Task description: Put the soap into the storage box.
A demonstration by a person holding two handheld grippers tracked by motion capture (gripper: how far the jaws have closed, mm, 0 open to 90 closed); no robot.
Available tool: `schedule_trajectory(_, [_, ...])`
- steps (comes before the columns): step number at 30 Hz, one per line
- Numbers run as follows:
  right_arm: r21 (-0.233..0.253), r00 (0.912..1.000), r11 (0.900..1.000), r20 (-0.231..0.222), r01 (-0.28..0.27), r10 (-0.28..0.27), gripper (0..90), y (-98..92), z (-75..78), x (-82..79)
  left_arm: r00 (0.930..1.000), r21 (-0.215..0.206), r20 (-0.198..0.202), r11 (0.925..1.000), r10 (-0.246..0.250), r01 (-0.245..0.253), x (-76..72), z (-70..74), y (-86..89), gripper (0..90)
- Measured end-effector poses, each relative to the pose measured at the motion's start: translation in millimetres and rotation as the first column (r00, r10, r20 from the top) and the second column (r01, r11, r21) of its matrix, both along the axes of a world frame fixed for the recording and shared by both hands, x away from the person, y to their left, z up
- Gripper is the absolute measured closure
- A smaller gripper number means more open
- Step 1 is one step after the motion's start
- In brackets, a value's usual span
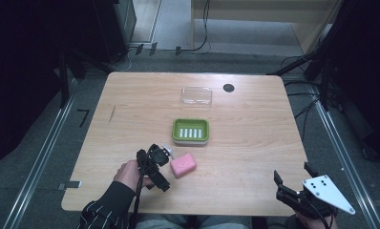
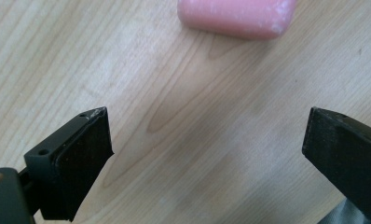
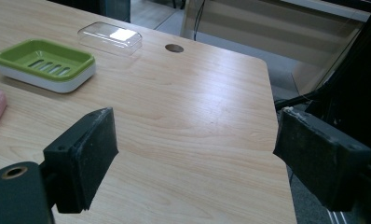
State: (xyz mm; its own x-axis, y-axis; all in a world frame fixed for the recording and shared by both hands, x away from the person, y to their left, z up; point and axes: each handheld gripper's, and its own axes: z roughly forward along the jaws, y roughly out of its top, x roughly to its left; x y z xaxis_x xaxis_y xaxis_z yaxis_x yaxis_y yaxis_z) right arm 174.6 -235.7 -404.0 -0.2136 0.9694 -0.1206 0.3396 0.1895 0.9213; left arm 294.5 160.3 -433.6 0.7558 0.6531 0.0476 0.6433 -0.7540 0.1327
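Sitting just beside the left gripper (image 1: 166,157) on the light wooden tabletop (image 1: 255,143) is the pink rectangular bar of soap (image 1: 183,164), not grabbed, with the fingers (image 2: 76,158) spread wide and nothing between them. Behind it, the green slotted soap dish on a white base (image 1: 191,130) has nothing in it, and the clear plastic lid (image 1: 196,96) lies apart, further back. Right gripper (image 1: 293,179) hangs off the near right corner, fingers (image 3: 85,154) wide apart too, holding nothing.
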Motion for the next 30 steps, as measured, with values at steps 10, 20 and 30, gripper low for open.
schedule_trajectory(10, [0.0, 1.0, 1.0, 0.0, -0.001, 0.001, 13.5, 0.1, 0.0, 0.0, 0.9999, -0.002, -0.004, 0.9999, -0.015, 0.015, 10.3, 1.7, -9.9, 1.7])
schedule_trajectory(20, [0.0, 1.0, 1.0, 0.0, 0.0, 0.0, 13.5, -0.1, 0.0, -0.1, 0.9994, -0.012, 0.001, 0.9993, -0.035, 0.035, 17.2, 2.0, -22.5, 1.6])
schedule_trajectory(30, [-0.001, 1.0, 1.0, 0.0, -0.001, 0.001, 13.5, 0.0, 0.0, 0.0, 0.999, -0.013, 0.001, 0.9989, -0.045, 0.045, 28.6, -1.2, -33.9, 1.5])
